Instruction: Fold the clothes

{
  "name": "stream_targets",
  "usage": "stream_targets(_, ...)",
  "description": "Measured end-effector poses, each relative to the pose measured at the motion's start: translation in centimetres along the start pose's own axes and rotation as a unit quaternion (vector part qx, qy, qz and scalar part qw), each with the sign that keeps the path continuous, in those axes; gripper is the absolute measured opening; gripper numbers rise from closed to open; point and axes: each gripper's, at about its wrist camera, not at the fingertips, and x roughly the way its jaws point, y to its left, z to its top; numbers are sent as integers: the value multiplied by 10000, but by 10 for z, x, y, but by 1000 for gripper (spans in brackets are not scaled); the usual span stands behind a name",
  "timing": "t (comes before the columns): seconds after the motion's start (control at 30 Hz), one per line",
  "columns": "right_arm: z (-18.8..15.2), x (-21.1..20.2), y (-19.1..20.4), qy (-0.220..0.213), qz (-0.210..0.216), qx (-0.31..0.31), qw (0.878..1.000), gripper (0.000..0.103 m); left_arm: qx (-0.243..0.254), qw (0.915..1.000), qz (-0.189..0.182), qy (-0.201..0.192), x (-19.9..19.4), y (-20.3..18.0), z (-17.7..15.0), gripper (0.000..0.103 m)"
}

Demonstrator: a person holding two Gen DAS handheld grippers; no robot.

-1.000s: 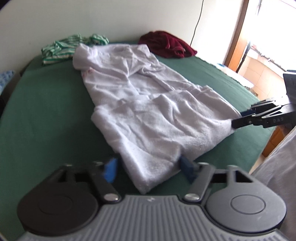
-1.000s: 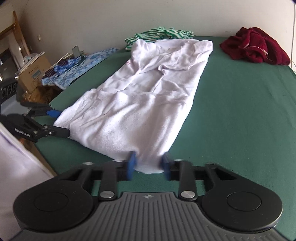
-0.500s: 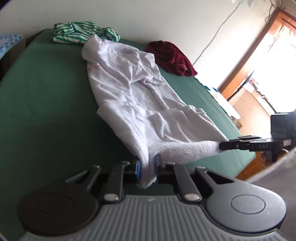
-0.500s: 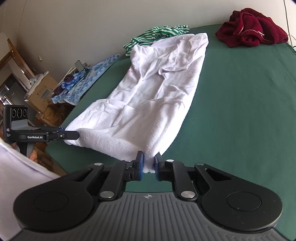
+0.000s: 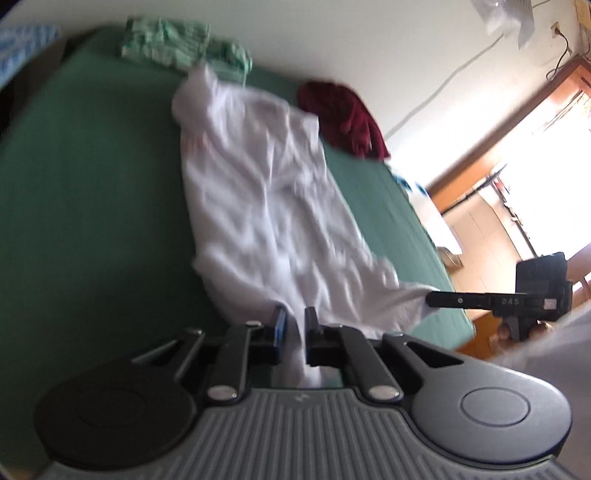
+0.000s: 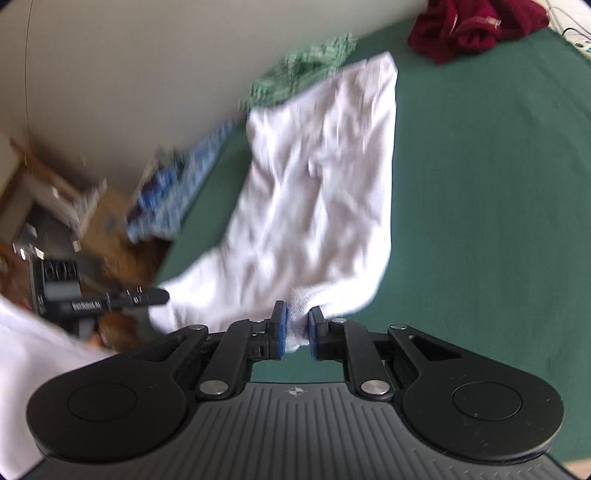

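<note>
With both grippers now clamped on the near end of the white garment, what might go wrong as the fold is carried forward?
The left gripper and right gripper each pinch only a small bunch of the white garment, so a corner might slip out. The far end touches the striped green clothing, and the dark red garment lies close beside it; either could get dragged or covered.

Green cover (image 6: 480,184) bare — maroon heap (image 6: 476,26) far.
</note>
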Motion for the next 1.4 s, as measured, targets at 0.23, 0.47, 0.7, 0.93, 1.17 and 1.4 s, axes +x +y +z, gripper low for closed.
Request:
stream_targets(0.23, 36, 10, -10, -477, 195, 521, 9973, 11, 680, 9974, 179, 126, 5, -4, 41, 3)
stream_targets(0.47, 35, 24, -12, -168, 58, 368, 9992, 11, 1942, 9753, 362, 990, 16, -26, 24, 58)
stream_targets(0.7, 37, 33, -17, -115, 203, 409, 9989, 11, 2975, 9461, 613, 1123, 10, -59, -12, 82)
stream_targets(0.93, 41, 35, -20, -136, 385, 379, 9984, 11, 3479, 9212, 1169, 1294, 30, -67, -37, 84)
stream_targets(1.17, 41, 35, -19, -206, 509, 350, 9979, 11, 3843, 8979, 1533, 1502, 54, -68, -51, 64)
stream_targets(1.4, 37, 28, -20, -283, 420, 419, 9978, 11, 4105, 8890, 1596, 1251, 35, -71, -44, 23)
